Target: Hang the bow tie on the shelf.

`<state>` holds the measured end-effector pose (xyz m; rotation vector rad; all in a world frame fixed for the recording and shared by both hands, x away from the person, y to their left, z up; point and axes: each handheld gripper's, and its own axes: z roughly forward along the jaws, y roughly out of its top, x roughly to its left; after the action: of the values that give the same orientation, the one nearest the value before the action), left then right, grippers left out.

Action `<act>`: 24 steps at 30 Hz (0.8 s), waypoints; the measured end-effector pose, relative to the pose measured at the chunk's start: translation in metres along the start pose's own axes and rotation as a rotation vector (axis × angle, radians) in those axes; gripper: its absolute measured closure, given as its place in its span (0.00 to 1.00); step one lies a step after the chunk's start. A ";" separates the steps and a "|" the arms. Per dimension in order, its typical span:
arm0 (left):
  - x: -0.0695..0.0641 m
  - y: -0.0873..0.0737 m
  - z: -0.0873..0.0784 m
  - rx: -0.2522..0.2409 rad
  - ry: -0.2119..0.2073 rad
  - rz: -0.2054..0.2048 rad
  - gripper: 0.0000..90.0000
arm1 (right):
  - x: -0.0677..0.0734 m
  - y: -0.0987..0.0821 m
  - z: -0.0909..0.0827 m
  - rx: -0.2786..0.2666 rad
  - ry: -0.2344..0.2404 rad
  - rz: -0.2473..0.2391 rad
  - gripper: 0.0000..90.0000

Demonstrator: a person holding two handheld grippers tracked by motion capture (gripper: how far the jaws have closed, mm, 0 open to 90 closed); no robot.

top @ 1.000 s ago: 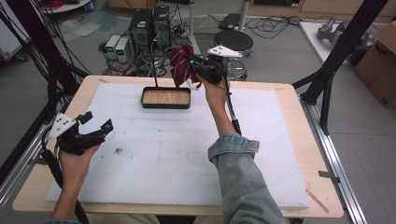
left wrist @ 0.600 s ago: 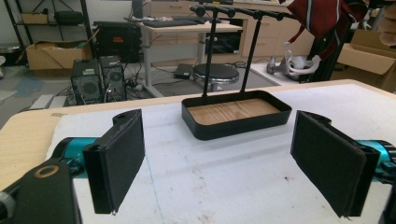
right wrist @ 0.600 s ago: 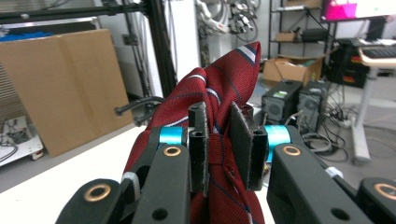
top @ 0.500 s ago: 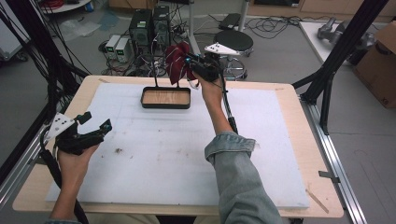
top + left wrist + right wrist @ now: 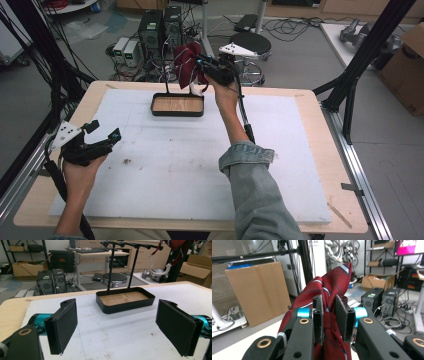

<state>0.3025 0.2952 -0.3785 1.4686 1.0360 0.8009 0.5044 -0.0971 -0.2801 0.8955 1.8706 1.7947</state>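
A dark red striped tie (image 5: 187,65) hangs bunched from my right gripper (image 5: 204,68), which is shut on it and held high above the far side of a black tray. In the right gripper view the two pads pinch the tie (image 5: 329,302) between them. The black tray (image 5: 178,112) has a wooden floor and a thin T-shaped stand (image 5: 120,244) rising from it; it sits at the far middle of the white mat. My left gripper (image 5: 105,133) hovers open over the mat's left edge, its jaws wide apart and empty, facing the tray (image 5: 126,305).
The white foam mat (image 5: 200,165) covers most of the wooden table (image 5: 320,200). Dark crumbs (image 5: 126,161) lie on the mat near the left hand. Beyond the far edge stand computer towers (image 5: 161,30) and a round stool (image 5: 252,44). Black frame posts (image 5: 360,60) flank the table.
My right gripper has carried the tie up and slightly left, higher above the tray's stand. The left gripper has stayed in place, open.
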 end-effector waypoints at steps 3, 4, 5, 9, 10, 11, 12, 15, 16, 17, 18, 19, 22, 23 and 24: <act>0.000 0.000 0.000 -0.001 -0.003 0.002 0.20 | -0.003 0.002 0.003 0.007 -0.018 0.002 0.85; 0.000 0.000 0.000 -0.002 -0.001 0.000 0.20 | -0.003 0.002 0.004 0.006 -0.021 -0.002 0.85; 0.001 0.000 0.000 0.002 -0.002 0.001 0.20 | -0.003 0.003 0.005 0.002 -0.028 -0.007 0.85; 0.001 -0.001 0.000 0.005 -0.002 0.001 0.20 | -0.010 0.001 0.007 0.012 -0.057 0.013 0.86; 0.000 -0.001 0.000 0.003 -0.002 0.001 0.20 | -0.018 -0.002 0.006 0.018 -0.077 0.051 0.85; 0.000 -0.001 0.000 0.003 -0.002 0.003 0.20 | -0.018 -0.002 0.006 0.018 -0.077 0.051 0.85; 0.000 -0.001 0.000 0.006 -0.003 0.003 0.20 | -0.021 -0.003 0.005 0.024 -0.089 0.067 0.85; 0.000 -0.002 0.001 0.008 -0.003 0.003 0.20 | -0.030 -0.005 0.001 0.051 -0.111 0.072 0.85; 0.000 -0.002 0.001 0.010 -0.003 0.003 0.20 | -0.032 -0.006 0.000 0.061 -0.113 0.070 0.85; 0.000 -0.002 0.001 0.011 -0.002 0.002 0.20 | -0.035 -0.007 -0.002 0.063 -0.115 0.072 0.85; 0.000 -0.003 0.001 0.011 -0.002 0.003 0.20 | -0.036 -0.008 -0.003 0.073 -0.113 0.077 0.85; 0.000 -0.003 0.002 0.012 -0.003 0.002 0.20 | -0.039 -0.010 -0.004 0.096 -0.119 0.077 0.85; -0.001 -0.002 0.002 0.011 -0.003 0.005 0.20 | -0.042 -0.013 -0.003 0.132 -0.125 0.074 0.85; -0.001 -0.002 0.001 0.010 -0.004 0.004 0.20 | -0.043 -0.014 -0.003 0.153 -0.136 0.067 0.85; -0.001 -0.002 0.001 0.011 -0.005 0.004 0.20 | -0.044 -0.016 -0.003 0.171 -0.146 0.058 0.85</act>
<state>0.3031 0.2940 -0.3808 1.4815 1.0355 0.7955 0.5314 -0.1286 -0.3016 1.1204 1.9434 1.5724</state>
